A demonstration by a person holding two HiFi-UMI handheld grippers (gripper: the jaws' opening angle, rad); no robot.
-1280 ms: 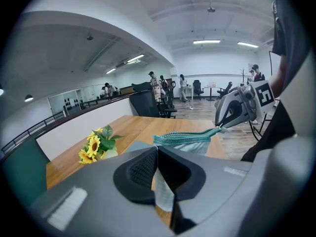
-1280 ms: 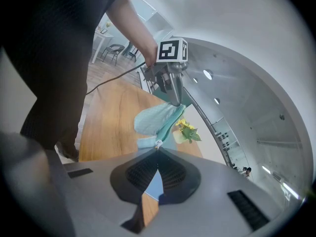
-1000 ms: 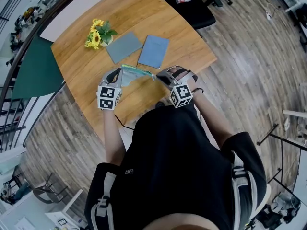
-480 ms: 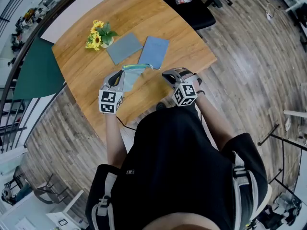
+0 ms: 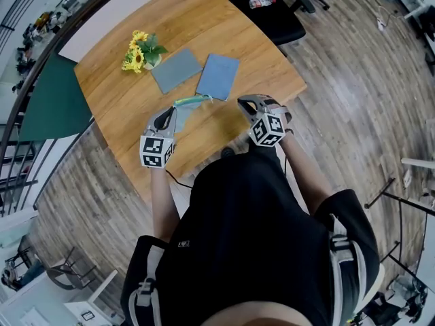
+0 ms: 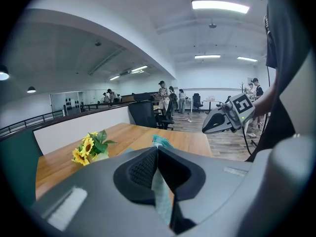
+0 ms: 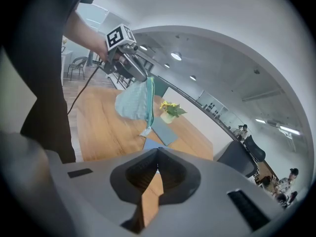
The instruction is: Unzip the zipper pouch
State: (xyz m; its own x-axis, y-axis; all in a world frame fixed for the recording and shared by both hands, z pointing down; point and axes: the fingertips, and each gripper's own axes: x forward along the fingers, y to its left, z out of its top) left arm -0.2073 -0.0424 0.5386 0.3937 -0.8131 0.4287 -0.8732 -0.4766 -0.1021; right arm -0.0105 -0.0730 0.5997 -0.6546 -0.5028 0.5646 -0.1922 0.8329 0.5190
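Observation:
The light teal zipper pouch (image 5: 188, 104) hangs above the wooden table (image 5: 115, 111), and my left gripper (image 5: 169, 112) is shut on one end of it. In the left gripper view the pouch fabric (image 6: 161, 197) is pinched between the jaws. In the right gripper view the pouch (image 7: 131, 102) dangles from the left gripper (image 7: 139, 74), with its zipper pull (image 7: 146, 131) at the bottom. My right gripper (image 5: 246, 102) sits to the right of the pouch and does not touch it. Its jaws (image 7: 158, 153) meet at the tips with nothing between them.
A small vase of sunflowers (image 5: 139, 51) stands at the table's far left. Two flat blue-grey pouches (image 5: 175, 68) (image 5: 218, 74) lie beyond the held pouch. A black office chair (image 5: 272, 9) stands behind the table. Wooden floor surrounds the table.
My right gripper has left the pouch's right end and moved right, away from it. The pouch, stretched between both grippers before, now hangs from the left gripper alone.

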